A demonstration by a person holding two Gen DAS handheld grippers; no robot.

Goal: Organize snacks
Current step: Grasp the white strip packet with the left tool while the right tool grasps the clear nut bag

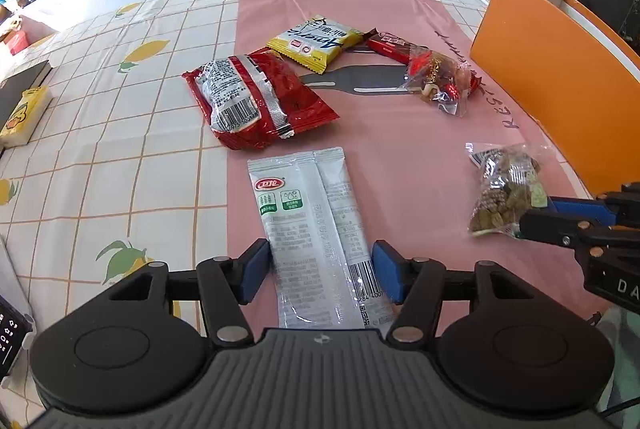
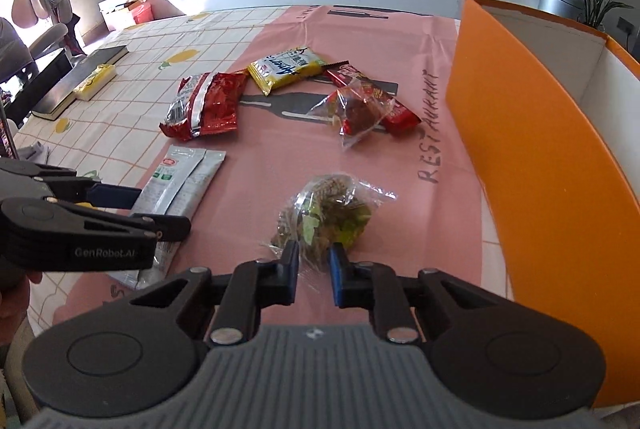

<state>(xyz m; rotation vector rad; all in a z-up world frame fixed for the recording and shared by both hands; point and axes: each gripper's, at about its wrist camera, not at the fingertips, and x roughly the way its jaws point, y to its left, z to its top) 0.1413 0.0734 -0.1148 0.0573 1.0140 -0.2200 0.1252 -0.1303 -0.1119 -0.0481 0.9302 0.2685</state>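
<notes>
My left gripper (image 1: 322, 271) straddles the near end of the silver packet (image 1: 310, 225), fingers spread wide on each side, not yet squeezing. My right gripper (image 2: 314, 271) has narrowed onto the clear bag of greenish snacks (image 2: 328, 219), seemingly pinching its near edge. Beyond lie the red bag (image 1: 256, 97), yellow packet (image 1: 314, 43) and red bar (image 2: 372, 97). The orange box (image 2: 532, 133) stands open on the right, probably their destination.

Both wrist views look low and close across the worktop (image 1: 120, 133), sharing the snacks and orange box (image 2: 532, 149).
</notes>
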